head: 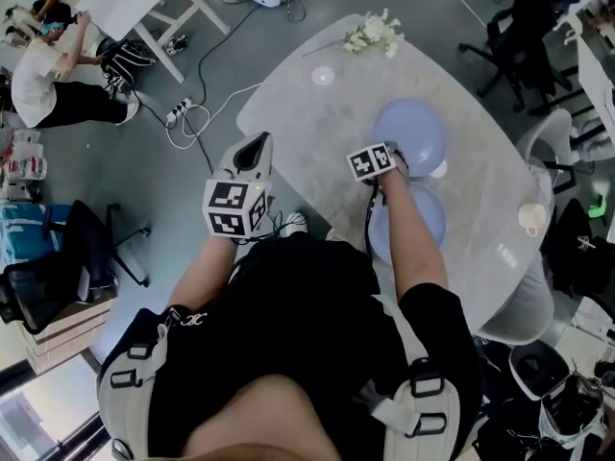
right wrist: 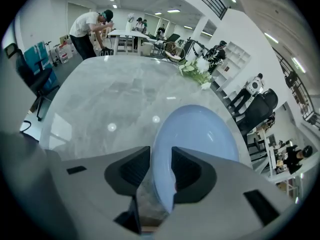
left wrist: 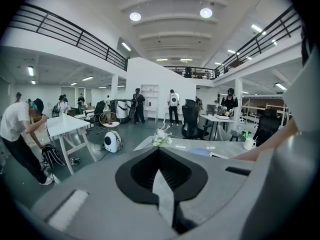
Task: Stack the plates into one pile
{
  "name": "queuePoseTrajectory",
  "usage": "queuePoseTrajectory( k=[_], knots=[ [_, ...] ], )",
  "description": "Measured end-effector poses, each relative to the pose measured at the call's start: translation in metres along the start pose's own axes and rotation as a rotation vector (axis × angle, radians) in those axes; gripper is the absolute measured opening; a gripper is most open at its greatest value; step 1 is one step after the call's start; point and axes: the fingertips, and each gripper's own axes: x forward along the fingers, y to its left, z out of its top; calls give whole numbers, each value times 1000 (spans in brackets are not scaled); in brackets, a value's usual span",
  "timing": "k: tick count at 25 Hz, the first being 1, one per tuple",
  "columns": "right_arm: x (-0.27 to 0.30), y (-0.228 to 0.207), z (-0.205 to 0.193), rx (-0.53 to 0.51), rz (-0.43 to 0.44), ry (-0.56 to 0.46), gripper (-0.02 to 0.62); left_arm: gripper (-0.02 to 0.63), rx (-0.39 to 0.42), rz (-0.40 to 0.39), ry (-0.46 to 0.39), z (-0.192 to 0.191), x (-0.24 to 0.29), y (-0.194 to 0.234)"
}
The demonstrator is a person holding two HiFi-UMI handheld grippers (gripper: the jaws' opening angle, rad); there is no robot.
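Right gripper point(right wrist: 161, 153): jaws stand apart, astride the rim of the far plate point(head: 418, 128). In the right gripper view the right-hand jaw sits over the plate's face and the left-hand jaw sits outside the rim. A strip of table point(head: 317, 123) shows between that jaw and the rim lower in the gap. No clamping is evident.

Far plate: pale blue and face up, right of centre in the head view. It is round there, so it has no long axis of its own. In the right gripper view it appears as an oval. The oval's long axis runs from the jaws at lower centre up and slightly right, its hollow face towards the camera. The gripper meets it at the lower-left part of its rim in the head view.

Near plate point(head: 430, 221): also pale blue and face up, directly below the far plate in the head view. The two rims are close, but contact cannot be confirmed. The person's forearm point(head: 408, 233) covers its left part.

Left gripper point(head: 258, 145): jaws together, nothing between them. It is left of centre in the head view, at the table's left edge, pointing up the frame.

White flowers point(head: 373, 35) lie at the table's top end. A white cup point(head: 530, 219) stands near its right edge.
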Motion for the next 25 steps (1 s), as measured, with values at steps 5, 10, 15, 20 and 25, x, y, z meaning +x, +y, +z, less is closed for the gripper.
queuePoseTrajectory(
  k=[5,10,15,20,25],
  knots=[
    [7,1,-11,-33,-16,66,117,2,0,8,4,-2,-4,2],
    [8,4,-18,-104,-60,125,26,2,5,2,6,-2,-3,0],
    [-1,-4,-16,-120,-114,110,25,2,6,-6,-1,0,-2,-1],
    [-11,-18,-14,-111,-175,58,25,2,8,-23,-14,2,0,-4],
    [-22,-29,-11,-125,-215,31,25,2,16,-43,-27,6,3,-10]
  ],
)
